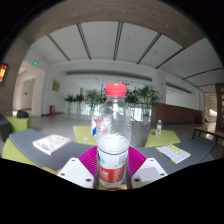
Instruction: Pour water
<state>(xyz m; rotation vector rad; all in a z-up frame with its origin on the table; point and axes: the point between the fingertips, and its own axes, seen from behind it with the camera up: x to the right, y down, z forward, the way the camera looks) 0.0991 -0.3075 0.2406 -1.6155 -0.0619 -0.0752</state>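
In the gripper view, a clear water bottle (113,135) with a red cap (116,90) is held upright in the gripper (112,172), both pads pressed on its lower body, raised above the bench (40,148). The carry step seems in hand; no receiving vessel is seen near the bottle, so one must be found and the still-capped bottle tilted over it.

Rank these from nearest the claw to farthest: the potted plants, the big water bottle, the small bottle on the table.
1. Big water bottle: between the claw's pink pads, held.
2. Small bottle: on the table, beyond and to the right.
3. Potted plants: along the far wall, behind everything.
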